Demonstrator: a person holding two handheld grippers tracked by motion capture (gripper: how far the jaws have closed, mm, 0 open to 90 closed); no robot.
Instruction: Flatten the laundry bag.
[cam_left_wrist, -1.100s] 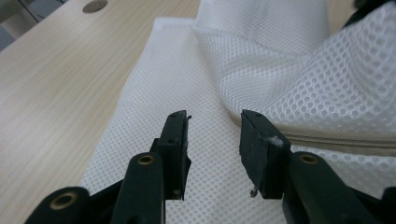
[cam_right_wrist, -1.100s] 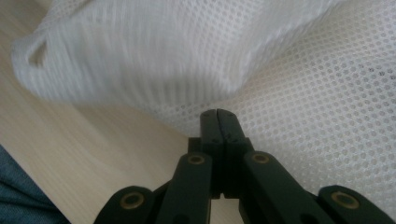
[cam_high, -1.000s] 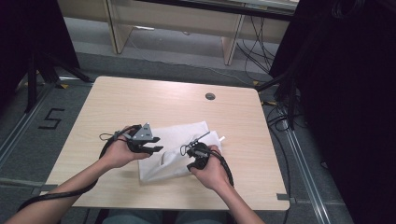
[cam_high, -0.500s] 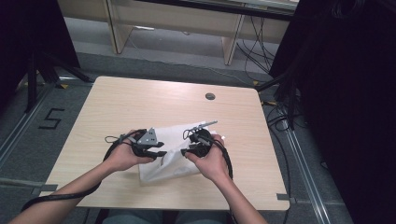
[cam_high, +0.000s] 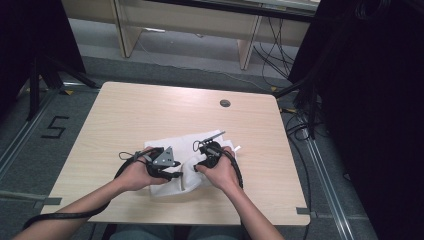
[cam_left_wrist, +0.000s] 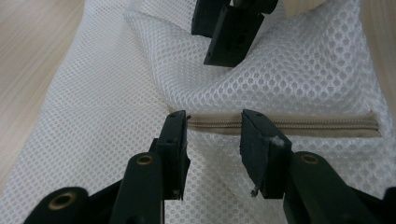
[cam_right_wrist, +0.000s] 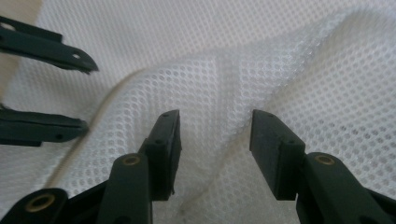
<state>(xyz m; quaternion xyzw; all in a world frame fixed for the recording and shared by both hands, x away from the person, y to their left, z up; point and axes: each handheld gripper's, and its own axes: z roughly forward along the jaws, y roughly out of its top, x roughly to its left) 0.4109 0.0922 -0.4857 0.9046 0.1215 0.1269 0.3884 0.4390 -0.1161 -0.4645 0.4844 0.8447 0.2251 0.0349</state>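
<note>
A white mesh bag (cam_high: 180, 145) with a beige zipper (cam_left_wrist: 303, 125) lies rumpled on the wooden table (cam_high: 150, 110), near the front. My left gripper (cam_high: 175, 169) points right over the bag. In the left gripper view its jaws (cam_left_wrist: 214, 135) stand open on either side of the zipper's end, not pressing it. My right gripper (cam_high: 199, 161) faces it from the right, hand on the cloth. Its jaws (cam_right_wrist: 215, 135) have just been opening and now stand wide, with a raised fold of mesh (cam_right_wrist: 233, 79) loose between them. The two grippers' tips are close together.
A round cable hole (cam_high: 225, 103) sits in the tabletop at the back right. The left gripper's cable (cam_high: 65, 216) trails off the front left edge. Bare wood surrounds the bag. Desk legs and cables stand on the floor beyond the table.
The right hand has moved left, towards the left gripper, and the bag's right side is now folded over and bunched between the hands. The left hand has shifted slightly right.
</note>
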